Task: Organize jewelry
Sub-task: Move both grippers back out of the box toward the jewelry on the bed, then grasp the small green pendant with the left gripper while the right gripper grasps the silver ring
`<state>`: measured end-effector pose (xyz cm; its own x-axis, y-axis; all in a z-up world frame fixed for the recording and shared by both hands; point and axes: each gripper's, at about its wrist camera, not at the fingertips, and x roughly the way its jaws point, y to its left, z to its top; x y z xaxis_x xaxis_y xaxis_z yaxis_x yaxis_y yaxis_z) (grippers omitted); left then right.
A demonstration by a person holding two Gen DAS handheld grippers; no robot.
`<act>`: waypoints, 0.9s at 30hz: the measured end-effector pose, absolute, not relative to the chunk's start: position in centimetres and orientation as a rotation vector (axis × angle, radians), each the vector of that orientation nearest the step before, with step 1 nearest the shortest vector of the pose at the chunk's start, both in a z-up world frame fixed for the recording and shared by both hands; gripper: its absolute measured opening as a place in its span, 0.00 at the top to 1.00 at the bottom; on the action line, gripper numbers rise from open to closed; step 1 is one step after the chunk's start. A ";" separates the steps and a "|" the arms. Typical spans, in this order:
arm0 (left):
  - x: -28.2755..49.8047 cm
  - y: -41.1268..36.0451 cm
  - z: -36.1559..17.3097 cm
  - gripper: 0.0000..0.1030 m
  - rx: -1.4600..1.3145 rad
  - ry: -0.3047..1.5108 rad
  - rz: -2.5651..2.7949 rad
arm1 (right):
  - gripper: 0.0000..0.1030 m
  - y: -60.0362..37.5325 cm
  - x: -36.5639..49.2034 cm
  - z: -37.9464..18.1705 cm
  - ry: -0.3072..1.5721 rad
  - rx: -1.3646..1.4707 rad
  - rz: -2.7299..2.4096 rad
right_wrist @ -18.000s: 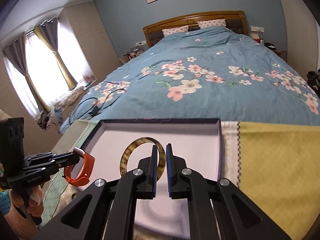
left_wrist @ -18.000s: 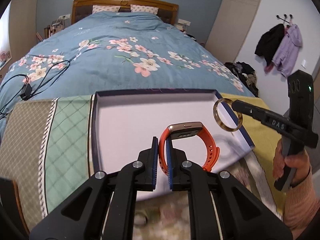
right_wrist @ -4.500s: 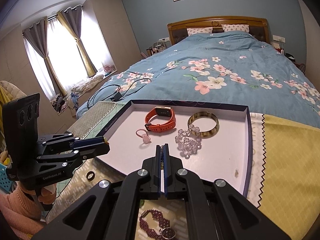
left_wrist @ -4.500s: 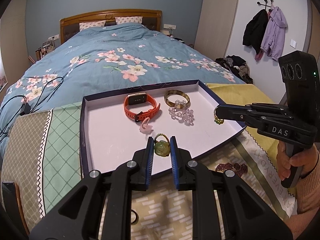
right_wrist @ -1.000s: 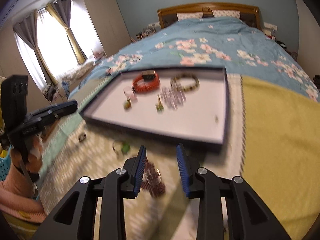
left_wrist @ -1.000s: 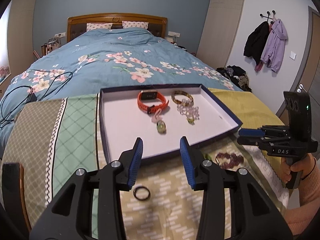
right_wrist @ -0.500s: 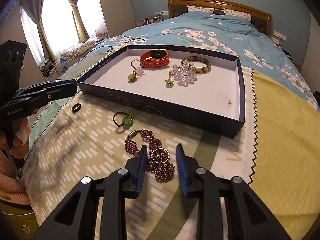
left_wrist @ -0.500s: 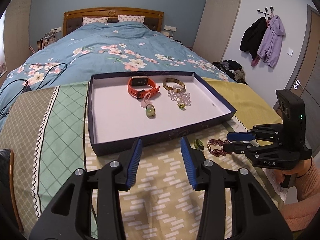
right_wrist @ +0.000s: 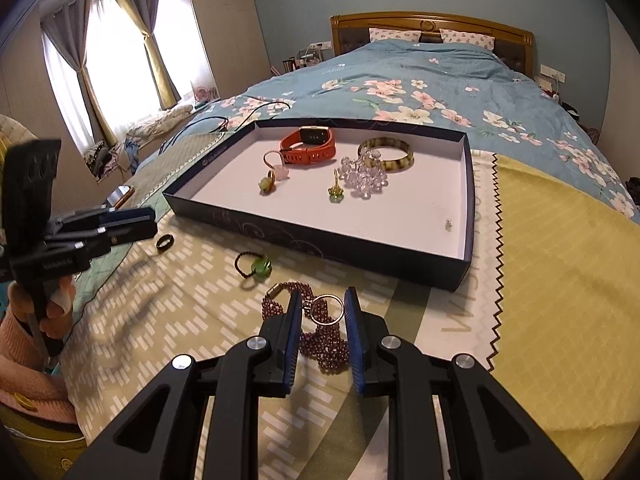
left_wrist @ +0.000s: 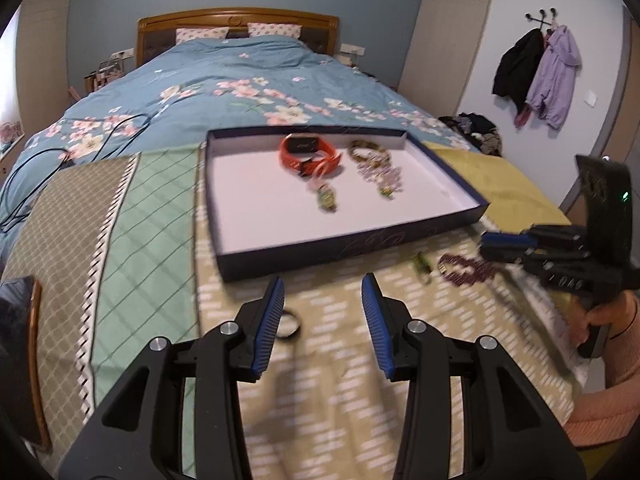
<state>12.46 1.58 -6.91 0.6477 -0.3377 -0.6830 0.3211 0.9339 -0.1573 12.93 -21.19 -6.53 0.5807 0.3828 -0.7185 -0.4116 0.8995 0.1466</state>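
Purple beads fill the gap ahead of my right gripper (right_wrist: 322, 304): the beaded bracelet (right_wrist: 320, 336) lies on the patterned cloth (right_wrist: 180, 300) directly between the two blue pads, its metal ring (right_wrist: 327, 309) standing near the tips. Those pads sit apart at a moderate width on either side of the bracelet, and I cannot tell whether either one touches the beads.

My left gripper (left_wrist: 323, 290) has its pads spread wide with nothing between them. A small black ring (left_wrist: 289, 325) lies on the cloth just beside the left pad, partly hidden behind it.

Off to the left of the bracelet, a green-stone ring (right_wrist: 256, 266) rests on the cloth, apart from both grippers.

Beyond them the navy tray (right_wrist: 320, 240) holds an orange watch (right_wrist: 308, 145), a tortoiseshell bangle (right_wrist: 390, 154), a clear crystal bracelet (right_wrist: 362, 176) touching the bangle, and a few small pieces nearer the front wall.
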 end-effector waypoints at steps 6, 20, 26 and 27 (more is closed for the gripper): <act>12.9 2.6 -8.2 0.61 -0.001 0.843 -0.325 | 0.81 -20.8 13.1 -6.3 0.820 -0.026 0.475; 12.8 -0.8 -7.9 0.63 0.032 0.829 -0.435 | 0.81 -21.1 13.2 -6.2 0.814 0.002 0.468; 13.5 -4.4 -8.0 0.62 0.056 0.835 -0.520 | 0.81 -21.2 13.2 -6.3 0.812 0.008 0.468; 13.7 -4.8 -8.1 0.62 0.059 0.837 -0.525 | 0.81 -21.3 13.2 -6.3 0.810 0.011 0.469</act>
<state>13.65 -4.77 -8.08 0.5502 -0.4205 -0.7214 0.4657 0.8716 -0.1528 13.20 -21.29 -6.27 0.5928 0.4076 -0.6946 -0.3992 0.8978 0.1861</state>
